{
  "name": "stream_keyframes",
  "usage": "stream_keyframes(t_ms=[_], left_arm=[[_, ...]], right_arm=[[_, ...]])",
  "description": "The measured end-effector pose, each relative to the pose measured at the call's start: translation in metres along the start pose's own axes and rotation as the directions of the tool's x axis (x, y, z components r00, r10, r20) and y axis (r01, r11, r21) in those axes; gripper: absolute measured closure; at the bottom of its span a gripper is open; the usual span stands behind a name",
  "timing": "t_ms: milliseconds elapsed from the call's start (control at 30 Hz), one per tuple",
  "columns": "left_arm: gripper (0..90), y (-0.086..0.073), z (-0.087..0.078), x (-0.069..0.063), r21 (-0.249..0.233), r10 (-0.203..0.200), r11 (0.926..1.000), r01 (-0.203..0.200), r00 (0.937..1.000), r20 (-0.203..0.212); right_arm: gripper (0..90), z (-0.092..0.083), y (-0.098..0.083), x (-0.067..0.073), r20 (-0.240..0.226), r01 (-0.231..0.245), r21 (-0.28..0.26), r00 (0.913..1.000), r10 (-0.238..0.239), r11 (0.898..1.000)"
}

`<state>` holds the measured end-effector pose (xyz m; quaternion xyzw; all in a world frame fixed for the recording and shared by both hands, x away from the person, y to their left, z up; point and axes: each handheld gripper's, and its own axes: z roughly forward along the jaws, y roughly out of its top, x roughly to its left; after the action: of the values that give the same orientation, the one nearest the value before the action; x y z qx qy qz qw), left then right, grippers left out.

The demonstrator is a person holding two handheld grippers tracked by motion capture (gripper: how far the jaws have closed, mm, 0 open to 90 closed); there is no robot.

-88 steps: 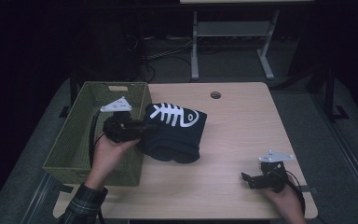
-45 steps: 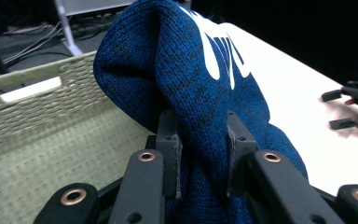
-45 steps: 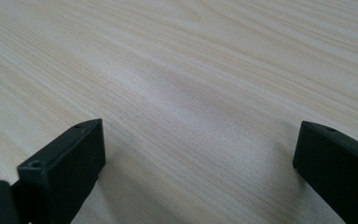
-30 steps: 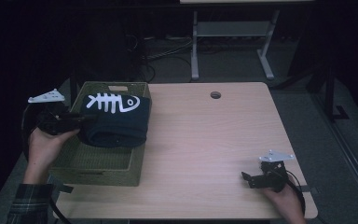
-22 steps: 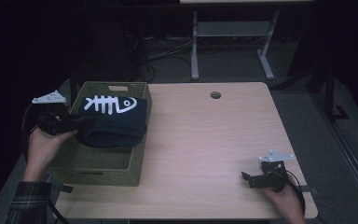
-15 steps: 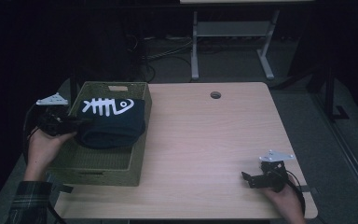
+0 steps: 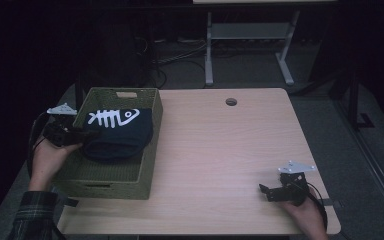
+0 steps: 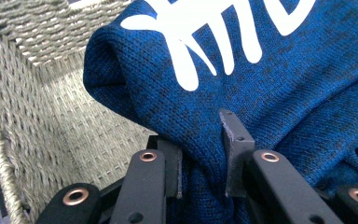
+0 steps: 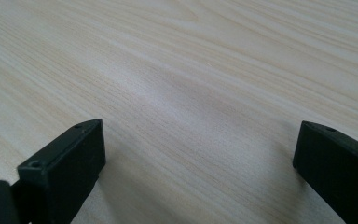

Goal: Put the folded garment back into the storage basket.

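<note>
- A light wooden table point(image 7: 220, 150) carries everything.
- A woven basket point(image 7: 150, 150) stands on it at nine o'clock.
- The right gripper point(image 7: 272, 192) rests at five o'clock.

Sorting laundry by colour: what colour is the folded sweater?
Dark blue knit sweater with a white fishbone print; clearest in the left gripper view.

Basket point(image 7: 150, 150) walls box in the folded sweater point(image 7: 122, 135) on the left, rest of the table point(image 7: 220, 150) is wide open.

Dim high view, dark surroundings, bright sharp gripper views (near jaws slightly soft), faint tabletop shadows
</note>
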<state>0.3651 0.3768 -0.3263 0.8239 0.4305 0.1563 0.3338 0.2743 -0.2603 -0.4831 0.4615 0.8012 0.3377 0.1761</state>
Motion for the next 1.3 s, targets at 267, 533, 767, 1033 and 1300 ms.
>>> stream_keyframes(t_ms=[267, 533, 767, 1033, 1300], left_arm=[[73.4, -0.006, 0.007, 0.005, 0.026, -0.007, 0.9996, 0.007, 0.9999, 0.009], [73.5, -0.012, 0.013, 0.010, 0.060, -0.004, 0.9982, 0.004, 1.0000, 0.001], [73.4, -0.016, 0.031, 0.011, 0.140, 0.021, 0.9899, -0.023, 0.9996, 0.019], [69.5, -0.019, 0.048, 0.014, 0.180, 0.021, 0.9835, -0.017, 0.9995, -0.023], [45.6, -0.019, 0.048, 0.017, 0.159, -0.001, 0.9871, 0.015, 0.9964, -0.085]], right_arm=[[2.0, 0.000, 0.000, 0.000, 0.001, 0.000, 0.000, 1.0000, 0.000, 1.000], [1.9, 0.000, 0.000, 0.000, 0.003, 0.000, 0.002, 1.0000, 0.000, 1.000], [1.9, 0.000, 0.000, -0.001, 0.004, -0.001, 0.003, 1.0000, 0.001, 1.000], [2.0, 0.000, 0.000, -0.001, 0.005, 0.000, 0.002, 1.0000, 0.000, 1.000], [1.9, 0.000, 0.000, -0.001, 0.004, 0.000, 0.002, 1.0000, 0.000, 1.000]])
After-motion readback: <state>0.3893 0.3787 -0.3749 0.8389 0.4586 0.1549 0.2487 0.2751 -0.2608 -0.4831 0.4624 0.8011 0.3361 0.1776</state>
